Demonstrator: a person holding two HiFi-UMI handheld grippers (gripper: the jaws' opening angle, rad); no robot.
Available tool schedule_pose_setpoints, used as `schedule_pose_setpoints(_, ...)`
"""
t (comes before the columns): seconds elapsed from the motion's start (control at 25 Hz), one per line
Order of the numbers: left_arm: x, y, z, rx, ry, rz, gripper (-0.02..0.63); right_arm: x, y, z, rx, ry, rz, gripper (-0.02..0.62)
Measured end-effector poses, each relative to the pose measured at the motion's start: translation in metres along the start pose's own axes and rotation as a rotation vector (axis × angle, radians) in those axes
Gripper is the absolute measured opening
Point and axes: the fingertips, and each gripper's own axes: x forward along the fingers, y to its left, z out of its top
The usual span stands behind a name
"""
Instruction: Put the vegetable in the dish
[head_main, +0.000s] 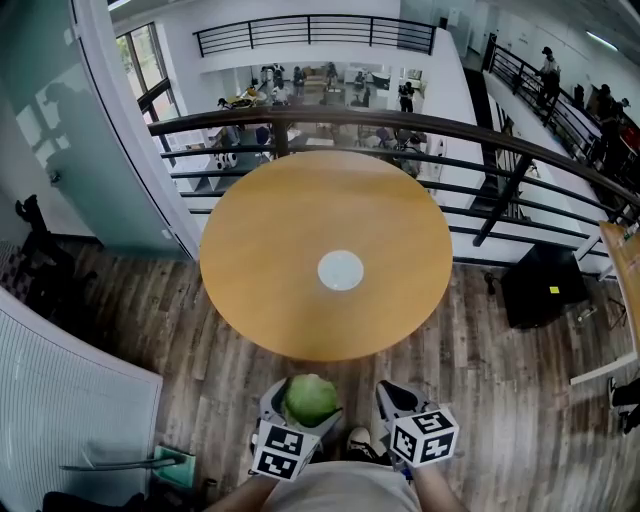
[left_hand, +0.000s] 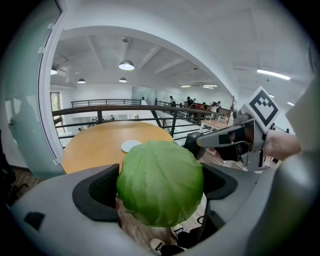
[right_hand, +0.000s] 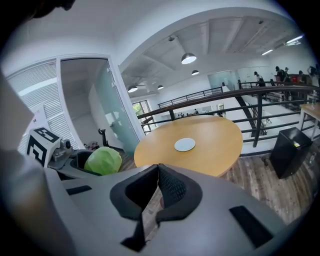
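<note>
The left gripper (head_main: 308, 398) held a green cabbage (left_hand: 161, 181) between its wide-spread jaws, both pads pressed on its sides. Just to its right, the right gripper (right_hand: 156, 187) was closed and empty. Ahead of both, well apart, a white dish (head_main: 340, 270) lay on the round wooden bench (head_main: 270, 230).

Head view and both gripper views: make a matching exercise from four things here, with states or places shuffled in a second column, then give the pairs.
1. left tool
2. right tool
3. dish
4. cabbage

a. white, at the middle of the table
b. shut, nothing between its jaws
c. green, gripped, not yet over the table
d. jaws wide, pressing on something round

Pairs: 1-d, 2-b, 3-a, 4-c
</note>
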Motion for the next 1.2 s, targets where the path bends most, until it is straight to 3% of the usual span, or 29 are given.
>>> schedule_pose_setpoints(0.32,-0.023,0.019,-0.01,0.043,-0.016,-0.038,0.489,0.011,0.023,-0.008,0.019,-0.009,-0.037,0.025)
schedule_pose_setpoints(0.64,-0.028,0.033,-0.02,0.03,-0.01,-0.051,0.489,0.015,0.036,-0.016,0.023,0.003,-0.053,0.025)
schedule_pose_setpoints(0.88,-0.007,0.046,-0.01,0.024,-0.016,-0.045,0.489,0.036,0.02,-0.011,0.028,0.013,-0.045,0.025)
schedule_pose_setpoints(1.2,0.037,0.07,0.018,0.004,-0.003,-0.032,0.489,0.081,-0.016,0.033,0.01,0.014,-0.016,0.025)
